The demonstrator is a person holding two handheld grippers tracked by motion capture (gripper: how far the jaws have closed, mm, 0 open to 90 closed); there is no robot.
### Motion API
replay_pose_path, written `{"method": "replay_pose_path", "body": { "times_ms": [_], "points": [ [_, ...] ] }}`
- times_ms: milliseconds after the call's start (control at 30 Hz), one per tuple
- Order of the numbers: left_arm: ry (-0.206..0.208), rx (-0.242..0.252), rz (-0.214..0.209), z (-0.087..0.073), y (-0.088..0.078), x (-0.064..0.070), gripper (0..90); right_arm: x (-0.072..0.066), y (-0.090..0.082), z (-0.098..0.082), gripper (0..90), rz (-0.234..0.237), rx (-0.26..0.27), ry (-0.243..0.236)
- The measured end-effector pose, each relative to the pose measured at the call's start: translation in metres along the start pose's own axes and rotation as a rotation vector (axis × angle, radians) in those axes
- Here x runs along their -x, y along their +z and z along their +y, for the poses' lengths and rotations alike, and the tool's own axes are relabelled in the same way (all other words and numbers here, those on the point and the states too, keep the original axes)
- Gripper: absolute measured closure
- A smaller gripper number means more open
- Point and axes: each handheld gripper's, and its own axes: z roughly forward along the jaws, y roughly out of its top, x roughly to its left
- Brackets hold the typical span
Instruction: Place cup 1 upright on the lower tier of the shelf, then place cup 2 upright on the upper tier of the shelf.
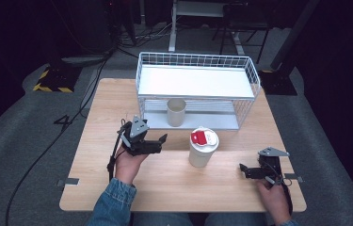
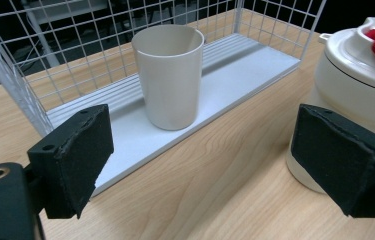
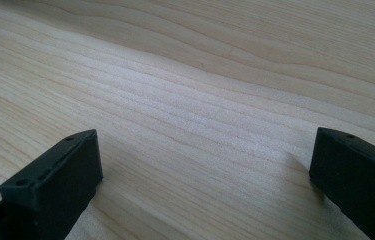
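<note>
A plain beige cup (image 1: 176, 112) (image 2: 169, 75) stands upright on the bottom shelf of a white wire rack (image 1: 244, 66) (image 2: 20, 95). In front of the rack, on the wooden table (image 1: 174, 188), stands a white cup with a lid and a red tab (image 1: 203, 147) (image 2: 355, 85). My left gripper (image 1: 162, 141) (image 2: 215, 165) hovers just left of the lidded cup, open, with nothing between its jaws, pointing toward the rack and the beige cup. My right gripper (image 1: 243, 169) (image 3: 205, 185) rests low over bare wood at the right front, open and holding nothing.
The rack has a white upper shelf (image 1: 195, 81) above the beige cup, so headroom there is low. Cables (image 1: 70, 127) run across the grey floor to the left of the table. Table edges lie close behind both hands.
</note>
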Motion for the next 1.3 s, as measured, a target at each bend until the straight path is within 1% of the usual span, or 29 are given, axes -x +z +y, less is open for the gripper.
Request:
{"method": "replay_pose_path", "body": {
  "times_ms": [67,167,367,467,500,533,567,633,667,733,833,933,1100,1167,1267,1300],
  "points": [
    [-0.014,-0.007,-0.012,-0.003,-0.003,0.000,10.4,0.000,0.000,0.000,0.7,0.000,0.000,0.000],
    [-0.006,-0.032,-0.023,-0.009,-0.008,0.001,10.4,0.000,0.000,0.000,0.7,0.000,0.000,0.000],
    [0.001,-0.057,-0.015,-0.018,-0.018,0.001,10.5,0.000,0.000,0.000,0.7,0.000,0.000,0.000],
    [0.015,-0.073,-0.009,-0.023,-0.022,0.000,10.5,0.000,0.000,0.000,0.7,0.001,0.000,0.000],
    [0.009,-0.076,-0.010,-0.025,-0.022,-0.001,10.5,0.000,0.000,0.000,0.7,0.001,0.000,0.000],
    [0.011,-0.079,-0.009,-0.027,-0.024,-0.001,10.5,0.000,0.000,0.000,0.7,0.000,0.001,0.000],
    [0.003,-0.079,-0.011,-0.028,-0.024,-0.001,10.5,0.000,0.000,0.000,0.7,-0.001,0.001,0.000],
    [0.010,-0.086,-0.013,-0.032,-0.026,-0.003,10.5,0.000,0.000,0.000,0.7,-0.001,0.001,0.000],
    [0.005,-0.091,-0.012,-0.034,-0.026,-0.003,10.5,0.000,0.000,0.000,0.7,0.001,0.000,0.000],
    [0.014,-0.110,-0.010,-0.038,-0.026,-0.004,10.5,0.000,0.000,0.000,0.7,0.000,0.000,0.000],
    [0.010,-0.131,-0.012,-0.045,-0.026,-0.005,10.5,0.000,0.000,0.000,0.7,0.000,0.000,0.000],
    [0.016,-0.149,-0.008,-0.052,-0.027,-0.005,10.6,0.000,0.000,0.000,0.7,-0.001,0.001,0.000],
    [0.029,-0.202,-0.010,-0.066,-0.027,-0.002,10.8,0.000,0.000,0.000,0.7,0.000,0.002,-0.002],
    [0.025,-0.220,-0.012,-0.072,-0.027,-0.001,10.9,0.000,0.000,0.000,0.7,0.000,0.002,-0.003],
    [0.026,-0.246,-0.008,-0.079,-0.027,-0.002,11.0,0.000,0.000,0.000,0.7,0.001,0.003,-0.002],
    [0.034,-0.259,-0.006,-0.081,-0.027,-0.003,11.1,0.000,0.000,0.000,0.7,0.001,0.002,-0.002]
  ]
}}
